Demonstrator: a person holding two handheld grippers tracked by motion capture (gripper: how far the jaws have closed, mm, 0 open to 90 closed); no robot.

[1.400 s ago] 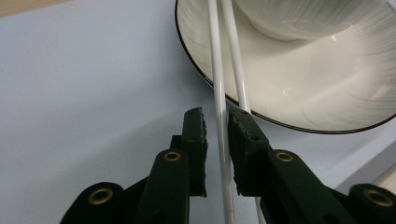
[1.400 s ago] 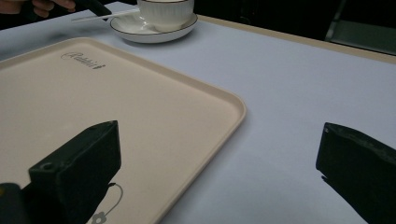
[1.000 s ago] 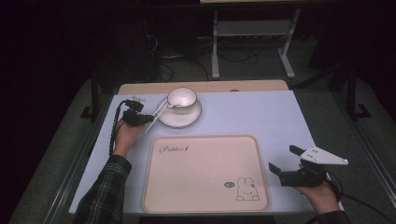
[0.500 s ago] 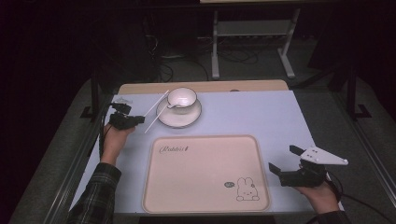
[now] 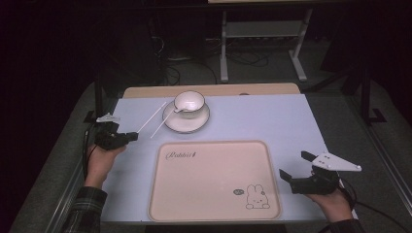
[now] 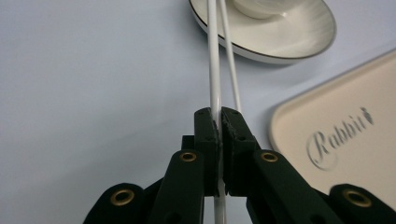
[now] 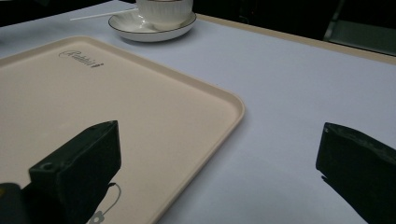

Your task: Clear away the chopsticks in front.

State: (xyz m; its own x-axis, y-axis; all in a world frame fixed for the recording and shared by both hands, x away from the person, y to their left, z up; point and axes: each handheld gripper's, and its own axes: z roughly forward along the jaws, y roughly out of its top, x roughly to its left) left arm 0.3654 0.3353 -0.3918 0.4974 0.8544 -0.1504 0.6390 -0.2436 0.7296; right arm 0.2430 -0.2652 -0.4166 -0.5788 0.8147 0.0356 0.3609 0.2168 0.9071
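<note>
Left gripper view: left tool point(image 6: 218, 122) pinches one white chopstick point(image 6: 214, 70).

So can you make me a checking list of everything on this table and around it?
Surface: pale blue table top, wooden edge at the far side.
Job's things: bowl on a saucer; two white sticks, far ends resting on the saucer; beige tray with a rabbit picture, nothing on it.
Clutter: nothing seen.
Grippers: left gripper shut on one white stick; right gripper open, beside the tray's right edge.
Cables: one from each gripper; more on the floor behind the table.
Surroundings: dark room, grey floor, a metal stand behind.
</note>
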